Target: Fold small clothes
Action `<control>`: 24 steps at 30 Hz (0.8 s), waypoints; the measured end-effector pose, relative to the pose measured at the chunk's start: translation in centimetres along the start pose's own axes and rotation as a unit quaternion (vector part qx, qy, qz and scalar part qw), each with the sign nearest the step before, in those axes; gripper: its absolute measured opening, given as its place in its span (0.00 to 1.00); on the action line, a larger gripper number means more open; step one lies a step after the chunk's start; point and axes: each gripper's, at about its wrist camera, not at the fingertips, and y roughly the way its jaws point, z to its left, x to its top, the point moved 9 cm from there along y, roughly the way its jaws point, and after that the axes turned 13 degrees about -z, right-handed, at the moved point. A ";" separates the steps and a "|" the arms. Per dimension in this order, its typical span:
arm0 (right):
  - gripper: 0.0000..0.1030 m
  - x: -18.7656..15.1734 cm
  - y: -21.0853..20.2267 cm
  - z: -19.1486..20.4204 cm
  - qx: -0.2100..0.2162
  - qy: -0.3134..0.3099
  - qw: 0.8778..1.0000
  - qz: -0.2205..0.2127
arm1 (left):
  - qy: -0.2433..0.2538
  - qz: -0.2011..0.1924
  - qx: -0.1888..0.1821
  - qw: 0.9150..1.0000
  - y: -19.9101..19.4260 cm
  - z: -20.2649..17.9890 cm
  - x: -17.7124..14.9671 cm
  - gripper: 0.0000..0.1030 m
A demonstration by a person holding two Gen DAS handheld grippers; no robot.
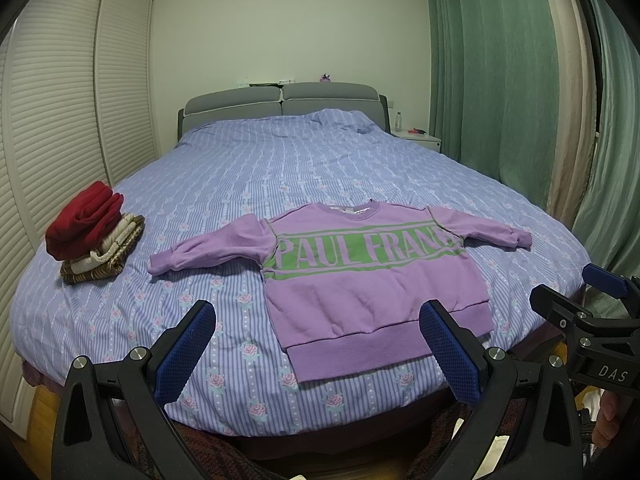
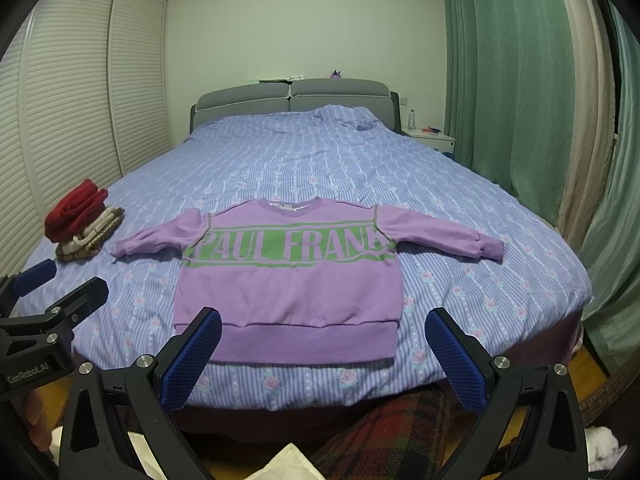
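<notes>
A small purple sweatshirt [image 1: 360, 276] [image 2: 288, 276] with green "PAUL FRANK" lettering lies flat, front up, near the foot of the bed, both sleeves spread out. My left gripper [image 1: 320, 320] hovers open before the bed's edge, its blue pads on either side of the hem's left part, touching nothing. My right gripper [image 2: 324, 328] is open too, held in front of the hem's right half. Each gripper shows at the side of the other's view: the right gripper [image 1: 576, 296], the left gripper [image 2: 60, 284].
A stack of folded clothes [image 1: 92, 236] [image 2: 84, 224], red on top, sits at the bed's left edge. The striped floral bedspread [image 1: 304, 160] covers the bed. Louvred wardrobe doors [image 1: 60, 100] stand left, green curtains [image 1: 500, 80] right, a white nightstand [image 1: 420, 140] beside the headboard.
</notes>
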 end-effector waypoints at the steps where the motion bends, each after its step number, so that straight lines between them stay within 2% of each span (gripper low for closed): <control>1: 0.99 0.0 0.0 0.0 0.000 0.000 1.000 0.000 | 0.000 0.000 0.000 1.000 0.0 0.0 0.0 1.00; 24: 0.99 -0.3 0.1 0.1 -0.001 0.000 1.000 0.000 | 0.001 0.000 -0.001 1.000 0.0 -0.1 0.1 1.00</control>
